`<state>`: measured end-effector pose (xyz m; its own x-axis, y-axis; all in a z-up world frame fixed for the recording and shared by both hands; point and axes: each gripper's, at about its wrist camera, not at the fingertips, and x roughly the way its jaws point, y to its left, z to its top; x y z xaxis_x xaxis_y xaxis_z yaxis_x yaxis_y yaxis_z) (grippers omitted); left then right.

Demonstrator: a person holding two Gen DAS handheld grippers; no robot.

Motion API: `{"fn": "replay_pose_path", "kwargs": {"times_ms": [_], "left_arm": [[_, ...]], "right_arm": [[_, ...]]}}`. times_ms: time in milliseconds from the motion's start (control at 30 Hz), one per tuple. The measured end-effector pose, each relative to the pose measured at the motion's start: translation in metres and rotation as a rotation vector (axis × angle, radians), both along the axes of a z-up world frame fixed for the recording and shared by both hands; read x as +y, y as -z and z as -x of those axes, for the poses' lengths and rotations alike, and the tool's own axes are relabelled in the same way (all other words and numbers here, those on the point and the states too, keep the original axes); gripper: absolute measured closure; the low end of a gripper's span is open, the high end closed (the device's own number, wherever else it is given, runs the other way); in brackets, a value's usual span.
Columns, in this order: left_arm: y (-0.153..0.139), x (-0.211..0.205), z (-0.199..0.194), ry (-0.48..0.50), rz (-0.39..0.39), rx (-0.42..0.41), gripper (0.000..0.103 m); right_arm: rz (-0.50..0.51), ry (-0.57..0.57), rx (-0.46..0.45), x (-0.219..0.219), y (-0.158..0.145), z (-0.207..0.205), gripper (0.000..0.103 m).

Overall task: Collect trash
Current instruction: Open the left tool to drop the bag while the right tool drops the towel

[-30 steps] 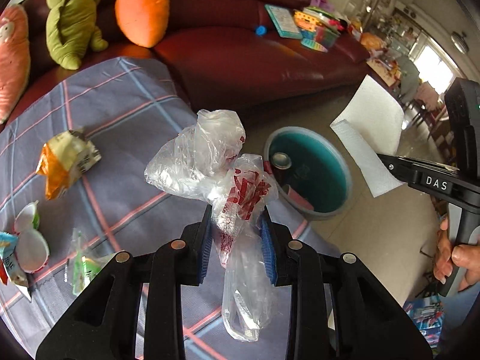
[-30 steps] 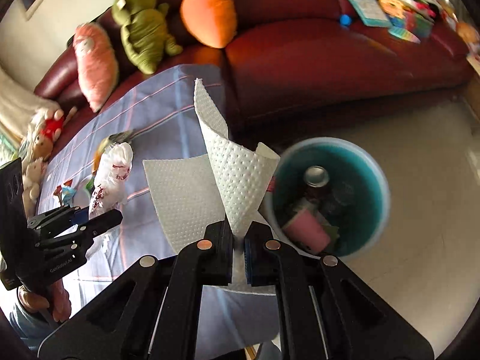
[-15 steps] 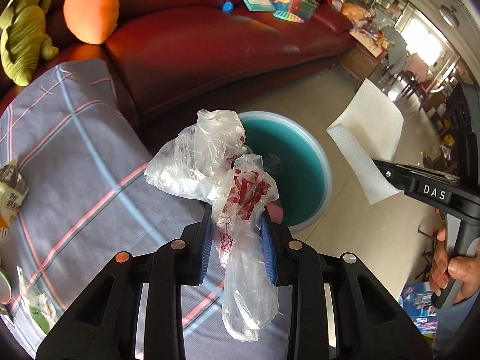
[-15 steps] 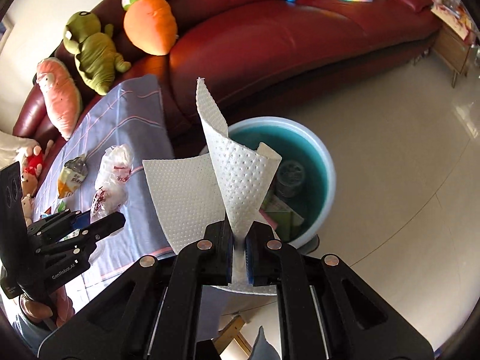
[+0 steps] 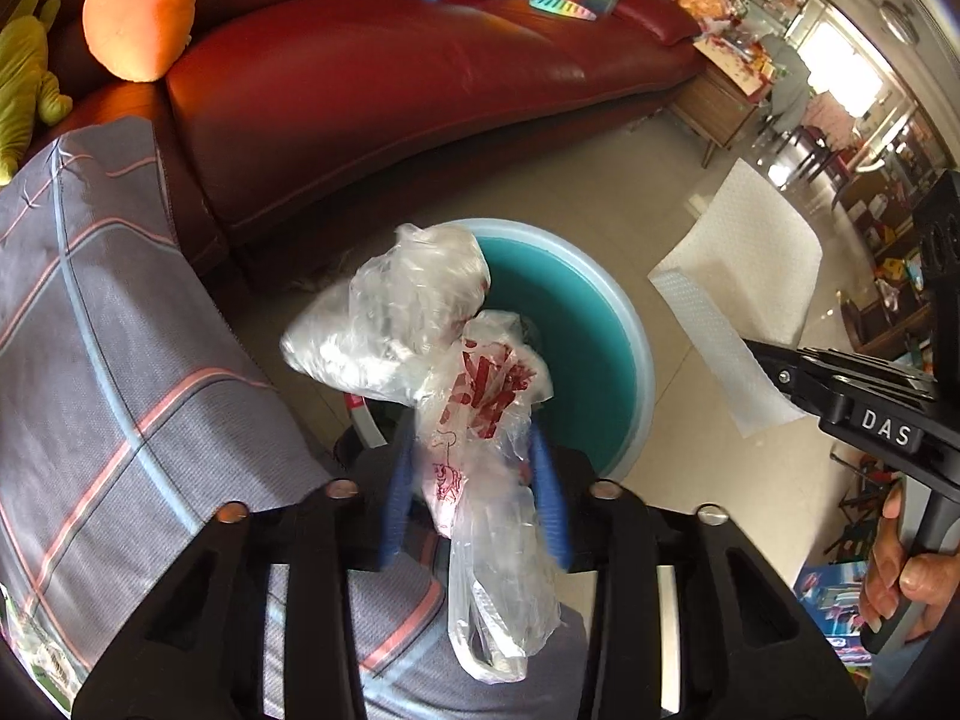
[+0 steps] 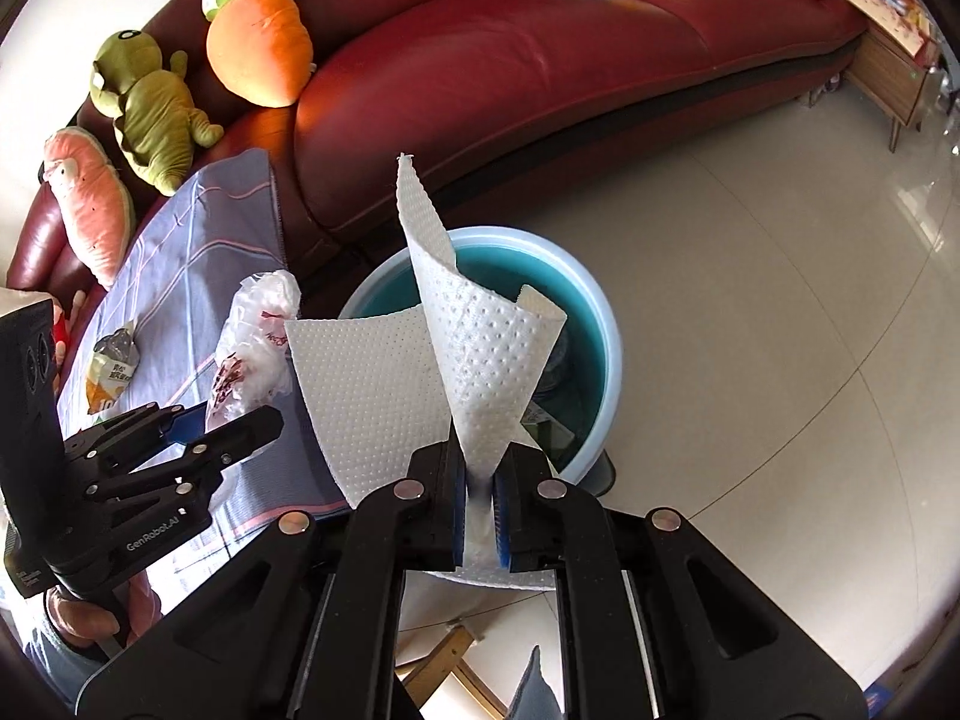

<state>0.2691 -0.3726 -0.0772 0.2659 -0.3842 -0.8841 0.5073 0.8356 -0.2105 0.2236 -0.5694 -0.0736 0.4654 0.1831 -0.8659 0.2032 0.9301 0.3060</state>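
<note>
Above the teal bin [image 5: 606,324], the left gripper [image 5: 474,480] is opening its jaws around a crumpled clear plastic bag [image 5: 456,372] that hangs between the blue pads, so the drop step seems underway. Beside it, the right gripper [image 6: 479,480] stays out of that: it pinches a white paper towel [image 6: 480,354] over the bin's near rim. Next, I judge, that towel needs carrying further over the bin and releasing.

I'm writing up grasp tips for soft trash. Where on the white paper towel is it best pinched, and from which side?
Judging by its pose, pinch the paper towel at its gathered lower fold, from below, as the right gripper does: there the layers bunch thin enough for shut jaws, while the loose corners fan upward.
</note>
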Motion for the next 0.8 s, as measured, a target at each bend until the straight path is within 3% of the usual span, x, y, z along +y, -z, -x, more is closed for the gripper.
{"fn": "replay_pose_path", "kwargs": {"times_ms": [100, 200, 700, 733, 800], "left_arm": [[0.004, -0.001, -0.003, -0.023, -0.008, -0.009, 0.030], [0.005, 0.003, -0.004, -0.043, -0.013, -0.023, 0.021], [0.001, 0.029, 0.004, -0.082, -0.037, -0.033, 0.011], [0.001, 0.032, 0.005, -0.083, -0.037, -0.034, 0.011], [0.000, 0.037, 0.007, -0.089, -0.037, -0.035, 0.011]], "right_arm": [[0.001, 0.002, 0.002, -0.001, 0.002, -0.003, 0.094], [0.001, 0.002, 0.007, 0.000, 0.004, -0.005, 0.094], [0.007, -0.027, 0.034, 0.013, 0.015, -0.024, 0.093], [0.009, -0.030, 0.038, 0.016, 0.016, -0.026, 0.090], [0.011, -0.033, 0.044, 0.019, 0.020, -0.031, 0.074]]}}
